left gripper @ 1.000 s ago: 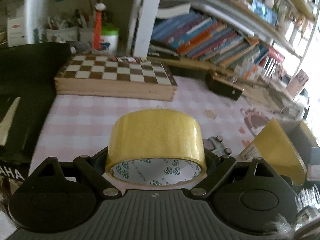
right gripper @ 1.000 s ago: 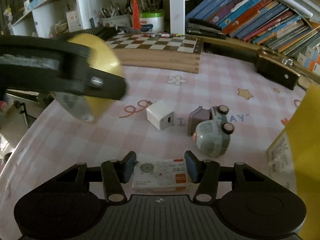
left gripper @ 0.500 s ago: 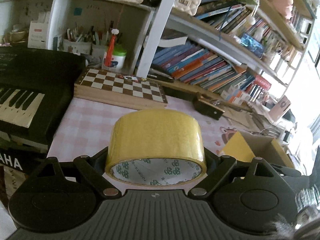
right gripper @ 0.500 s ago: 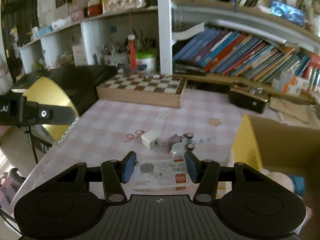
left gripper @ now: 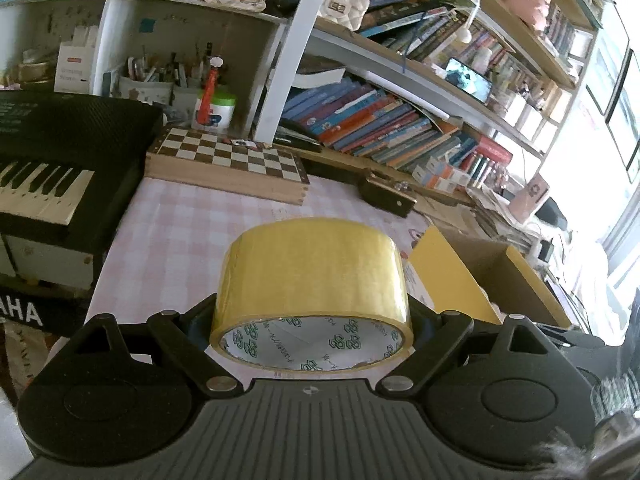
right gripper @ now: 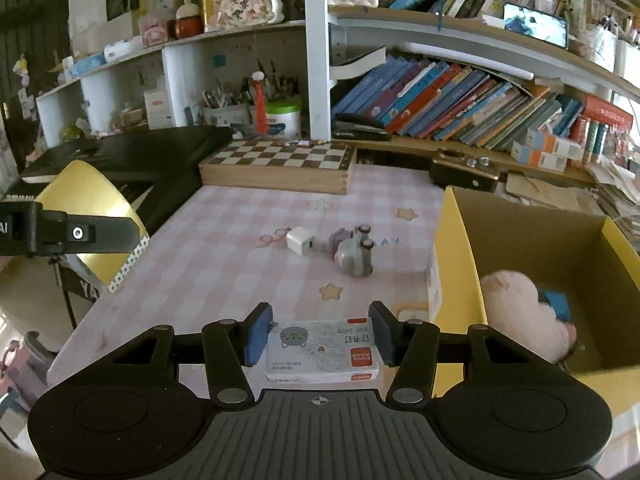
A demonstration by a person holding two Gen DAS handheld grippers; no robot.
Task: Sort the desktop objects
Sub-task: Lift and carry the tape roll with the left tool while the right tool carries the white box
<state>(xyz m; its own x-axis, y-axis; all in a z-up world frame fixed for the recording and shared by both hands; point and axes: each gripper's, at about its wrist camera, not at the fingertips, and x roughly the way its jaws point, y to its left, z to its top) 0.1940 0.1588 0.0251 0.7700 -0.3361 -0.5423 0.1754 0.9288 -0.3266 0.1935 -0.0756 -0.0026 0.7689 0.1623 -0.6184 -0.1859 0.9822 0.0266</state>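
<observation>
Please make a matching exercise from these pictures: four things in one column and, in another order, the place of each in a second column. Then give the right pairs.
Things:
1. roll of tape
2. box of staples
3. pink plush toy
4. white charger

Places:
A. inside the cardboard box
B. on the checked tablecloth, beside the toy car
C. between the fingers of the left gripper
D. between the fingers of the right gripper

Pairs: 1-C, 2-D, 3-A, 4-B

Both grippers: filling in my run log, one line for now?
left gripper: shut on tape roll | right gripper: shut on staple box | cardboard box: open
</observation>
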